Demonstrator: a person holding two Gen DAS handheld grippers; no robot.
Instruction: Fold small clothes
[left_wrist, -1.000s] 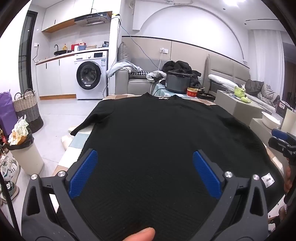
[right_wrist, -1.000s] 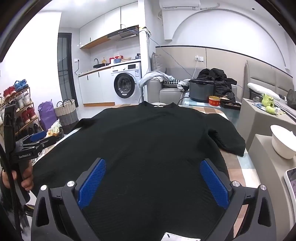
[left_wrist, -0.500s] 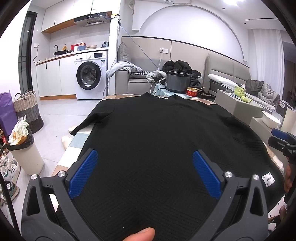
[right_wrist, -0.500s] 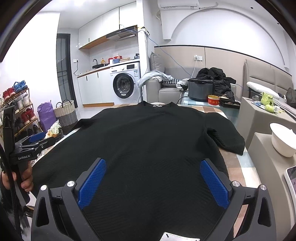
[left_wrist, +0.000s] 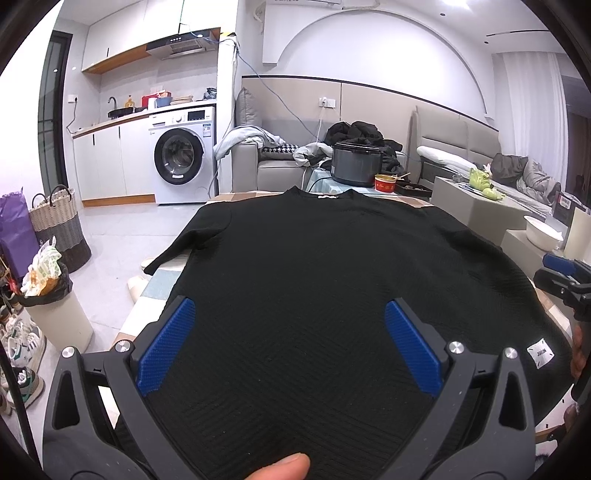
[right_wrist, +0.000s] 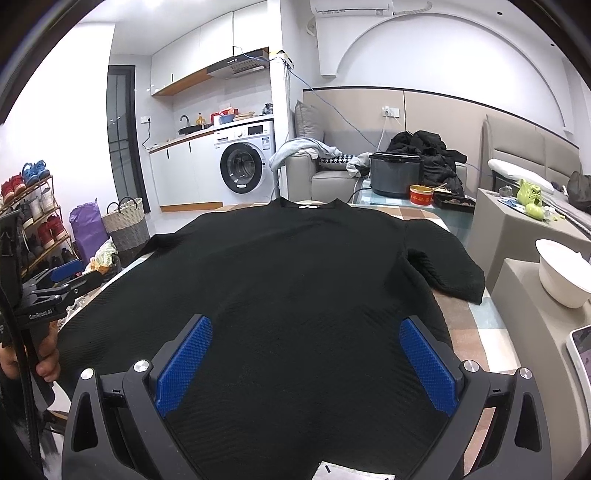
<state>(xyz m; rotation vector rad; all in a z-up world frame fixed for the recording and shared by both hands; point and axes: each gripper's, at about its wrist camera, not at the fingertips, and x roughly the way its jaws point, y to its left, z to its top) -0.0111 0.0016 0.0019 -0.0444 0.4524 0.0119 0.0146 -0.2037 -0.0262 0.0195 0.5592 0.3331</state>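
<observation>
A black knit short-sleeved top (left_wrist: 314, 266) lies spread flat on a checked table, collar at the far end, hem nearest me; it also shows in the right wrist view (right_wrist: 295, 273). My left gripper (left_wrist: 290, 332) is open, its blue pads wide apart above the hem's left part. My right gripper (right_wrist: 304, 350) is open above the hem's right part. The left sleeve (left_wrist: 177, 243) hangs over the table's left edge. The right sleeve (right_wrist: 447, 266) lies on the table. A white label (left_wrist: 540, 352) shows near the hem.
A grey cooker (left_wrist: 356, 164), a red tin (left_wrist: 386, 182) and a black tray stand past the collar. A bin with a bag (left_wrist: 51, 295) and a woven basket (left_wrist: 59, 225) stand on the floor left. A white bowl (right_wrist: 561, 273) sits right.
Both grippers have stayed open and nearly still above the hem. The top has not moved.
</observation>
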